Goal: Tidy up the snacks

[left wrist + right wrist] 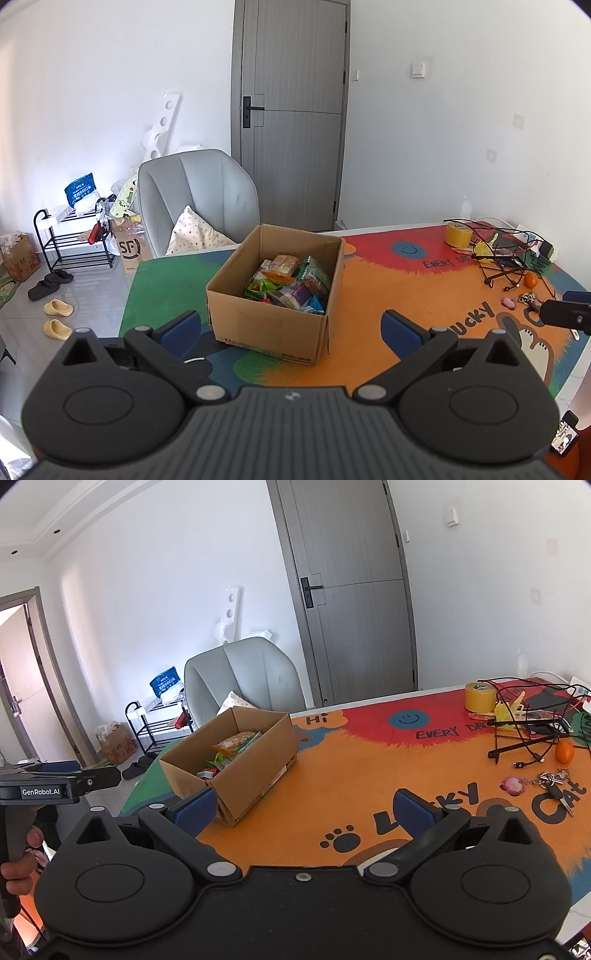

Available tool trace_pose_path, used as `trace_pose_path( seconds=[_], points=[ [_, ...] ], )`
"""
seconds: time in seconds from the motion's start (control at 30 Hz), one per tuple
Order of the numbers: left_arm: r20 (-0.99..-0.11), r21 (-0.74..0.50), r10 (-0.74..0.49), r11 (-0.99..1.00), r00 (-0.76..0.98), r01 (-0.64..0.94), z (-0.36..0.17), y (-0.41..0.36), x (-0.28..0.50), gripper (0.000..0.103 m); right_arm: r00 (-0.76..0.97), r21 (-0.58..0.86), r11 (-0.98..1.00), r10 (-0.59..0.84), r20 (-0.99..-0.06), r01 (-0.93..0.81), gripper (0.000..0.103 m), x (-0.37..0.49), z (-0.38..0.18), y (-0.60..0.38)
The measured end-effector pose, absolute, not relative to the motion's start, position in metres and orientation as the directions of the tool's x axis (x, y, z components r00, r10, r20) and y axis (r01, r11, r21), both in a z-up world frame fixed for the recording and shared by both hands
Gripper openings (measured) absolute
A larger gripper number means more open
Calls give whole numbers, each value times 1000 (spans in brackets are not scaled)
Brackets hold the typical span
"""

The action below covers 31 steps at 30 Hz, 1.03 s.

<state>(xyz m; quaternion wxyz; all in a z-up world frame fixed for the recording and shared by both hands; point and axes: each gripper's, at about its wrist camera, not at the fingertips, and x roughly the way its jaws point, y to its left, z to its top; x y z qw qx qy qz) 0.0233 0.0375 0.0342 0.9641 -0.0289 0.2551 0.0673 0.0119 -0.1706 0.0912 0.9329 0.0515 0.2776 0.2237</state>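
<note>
An open cardboard box (pixel 266 321) stands on the colourful table mat, filled with several snack packets (pixel 291 284). My left gripper (pixel 291 326) is open, its blue pads either side of the box's near wall, a little short of it. In the right wrist view the same box (pixel 255 771) sits left of centre, snack packets (pixel 236 744) showing inside. My right gripper (pixel 306 812) is open and empty over the orange mat, its left pad near the box's front corner. The left gripper's body (pixel 48 782) shows at the far left, held by a hand (pixel 22 856).
A yellow tape roll (pixel 480 696), tangled black cables (pixel 528 734), a small orange (pixel 564 752) and keys with a pink charm (pixel 543 782) lie at the table's right. A grey chair (pixel 199 199) with a cushion stands behind the box. A shoe rack (pixel 74 236) and slippers are on the floor at left.
</note>
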Motion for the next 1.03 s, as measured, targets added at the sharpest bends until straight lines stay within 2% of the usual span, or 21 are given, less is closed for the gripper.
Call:
trace_pose_path(
  seconds=[1.03],
  points=[
    [-488, -21, 112, 990, 865, -140, 33, 37, 23, 103, 742, 218, 896, 443, -503, -387, 103, 14, 85, -171]
  ],
)
